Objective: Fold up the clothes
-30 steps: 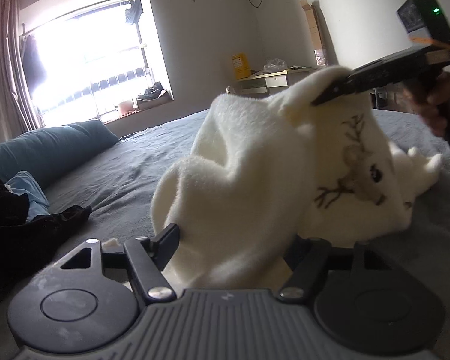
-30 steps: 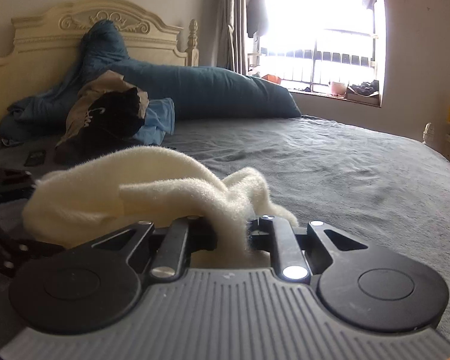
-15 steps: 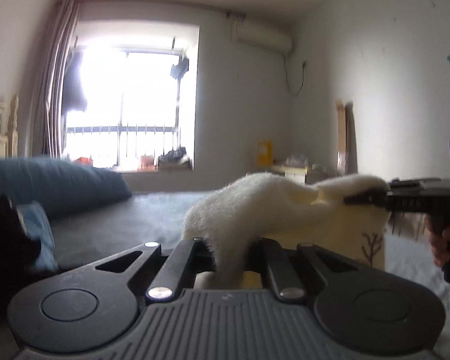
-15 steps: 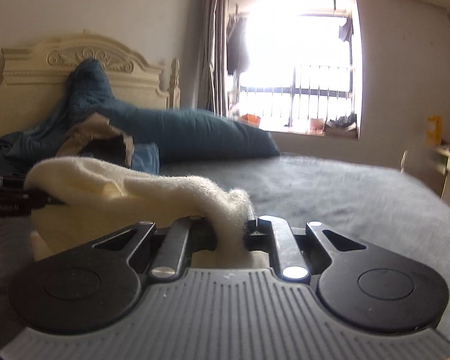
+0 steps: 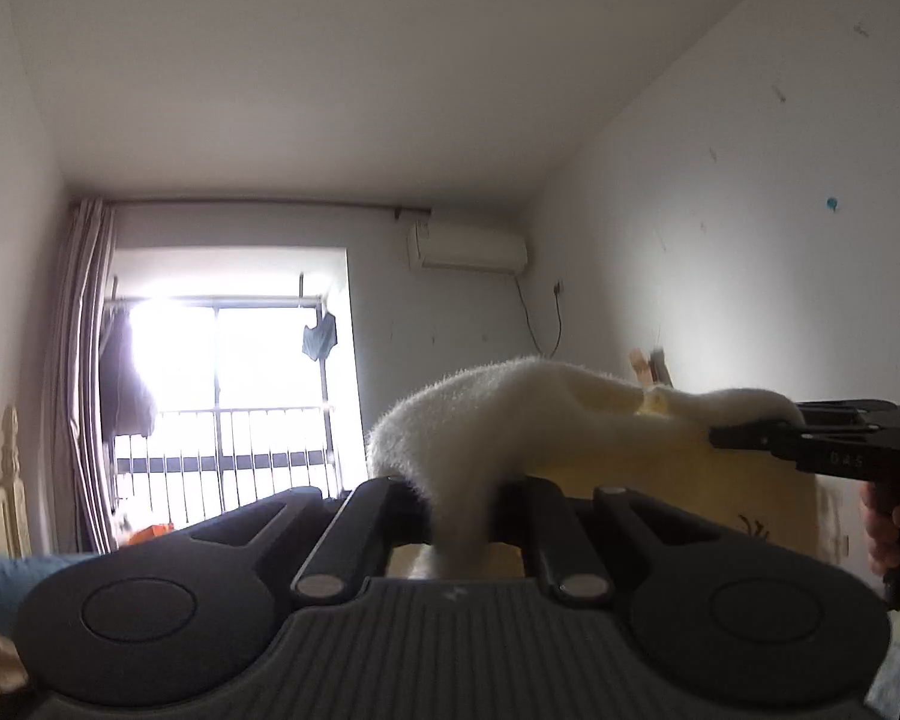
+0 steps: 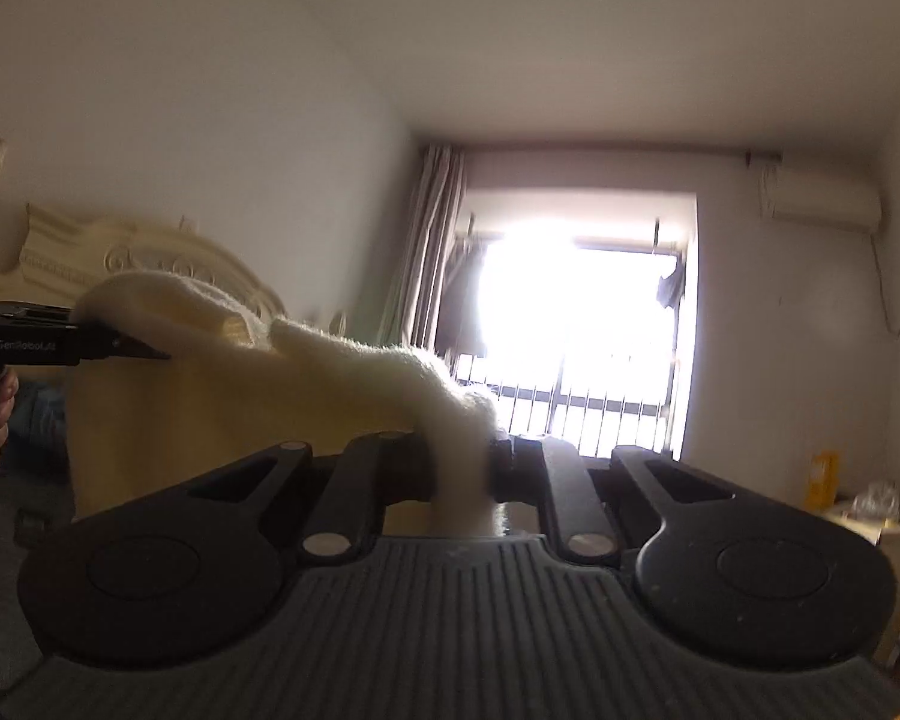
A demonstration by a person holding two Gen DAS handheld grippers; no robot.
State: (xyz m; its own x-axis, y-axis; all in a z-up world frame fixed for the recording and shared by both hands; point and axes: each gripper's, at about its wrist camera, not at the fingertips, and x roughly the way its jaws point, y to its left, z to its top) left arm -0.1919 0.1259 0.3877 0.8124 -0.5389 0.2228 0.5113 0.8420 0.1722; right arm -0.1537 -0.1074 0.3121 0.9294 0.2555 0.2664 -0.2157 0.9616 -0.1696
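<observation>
You hold the cream fleece garment (image 5: 510, 414) aloft in front of the window (image 5: 228, 408), its top edge stretched level between your left gripper (image 5: 456, 516) and right gripper (image 6: 459, 474), both sets of fingers clamped on it, the body hanging below.

left gripper (image 5: 459, 507): I see black linkage arms, silver pivot screws, round black discs, ribbed grey body.
right gripper (image 6: 462, 468): same black-and-grey build; seen side-on it carries pale stamped lettering I can't read.
hand (image 5: 888, 531): bare, no sleeve visible.
</observation>
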